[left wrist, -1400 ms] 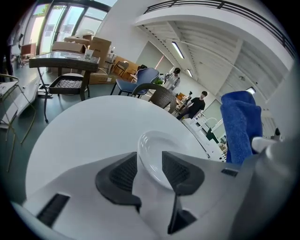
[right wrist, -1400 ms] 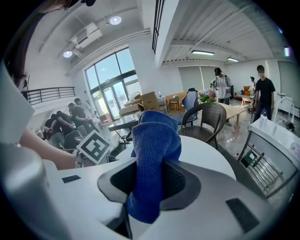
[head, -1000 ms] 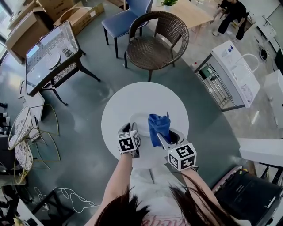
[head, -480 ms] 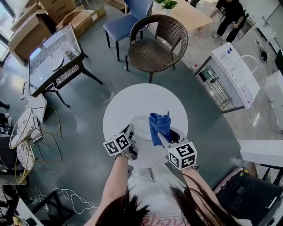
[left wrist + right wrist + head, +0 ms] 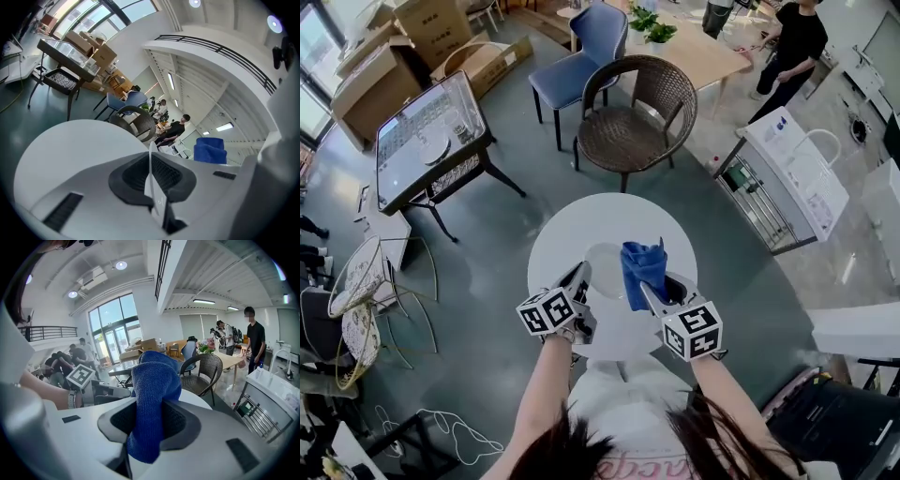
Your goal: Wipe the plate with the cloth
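A white plate point(image 5: 605, 262) is over the round white table point(image 5: 572, 225). My left gripper point(image 5: 581, 275) grips its near-left rim; the jaws are closing, and in the left gripper view the thin rim point(image 5: 150, 164) stands edge-on between the pads of the left gripper point(image 5: 151, 180). My right gripper point(image 5: 654, 291) is shut on a blue cloth point(image 5: 643, 265), which sticks up beside the plate's right edge. In the right gripper view the cloth point(image 5: 154, 394) fills the jaws of the right gripper point(image 5: 152, 425), and the left gripper's marker cube point(image 5: 84, 376) shows to the left.
Beyond the table stand a brown wicker chair point(image 5: 630, 112) and a blue chair point(image 5: 581, 56). A glass-topped side table point(image 5: 431, 141) is at far left, a white rack unit point(image 5: 792, 173) at right. A person point(image 5: 792, 42) stands at the back.
The left gripper has closed on the plate's rim, rolled and risen. The right gripper with the cloth has risen a little too.
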Demonstrator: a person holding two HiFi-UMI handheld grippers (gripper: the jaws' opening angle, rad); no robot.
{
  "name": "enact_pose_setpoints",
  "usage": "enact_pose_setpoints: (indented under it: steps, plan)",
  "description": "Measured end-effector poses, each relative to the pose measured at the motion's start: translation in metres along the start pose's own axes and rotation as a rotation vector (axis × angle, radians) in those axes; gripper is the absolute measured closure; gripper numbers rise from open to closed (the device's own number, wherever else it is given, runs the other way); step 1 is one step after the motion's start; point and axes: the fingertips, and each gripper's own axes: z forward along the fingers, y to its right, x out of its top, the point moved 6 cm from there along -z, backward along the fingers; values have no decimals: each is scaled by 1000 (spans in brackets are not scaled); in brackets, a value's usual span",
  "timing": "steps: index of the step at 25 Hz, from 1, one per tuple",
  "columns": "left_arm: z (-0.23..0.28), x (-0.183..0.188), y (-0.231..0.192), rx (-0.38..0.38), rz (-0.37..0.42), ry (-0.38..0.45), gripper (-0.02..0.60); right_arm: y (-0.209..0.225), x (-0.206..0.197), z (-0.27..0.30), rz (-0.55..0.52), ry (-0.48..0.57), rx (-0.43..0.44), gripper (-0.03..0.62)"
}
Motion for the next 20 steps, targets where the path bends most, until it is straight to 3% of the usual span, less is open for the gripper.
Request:
enact_pose_setpoints:
  steps: [9, 14, 20]
  plan:
    - [-28, 51, 60, -158, 97, 138, 560, 6, 49, -41, -17, 130, -59, 461]
    - [-48, 71, 87, -210, 121, 194, 560, 8, 78, -56, -38, 205, -75, 461]
    - [-68, 102, 121, -264, 204, 273, 560, 5, 107, -76, -6, 313, -76, 461]
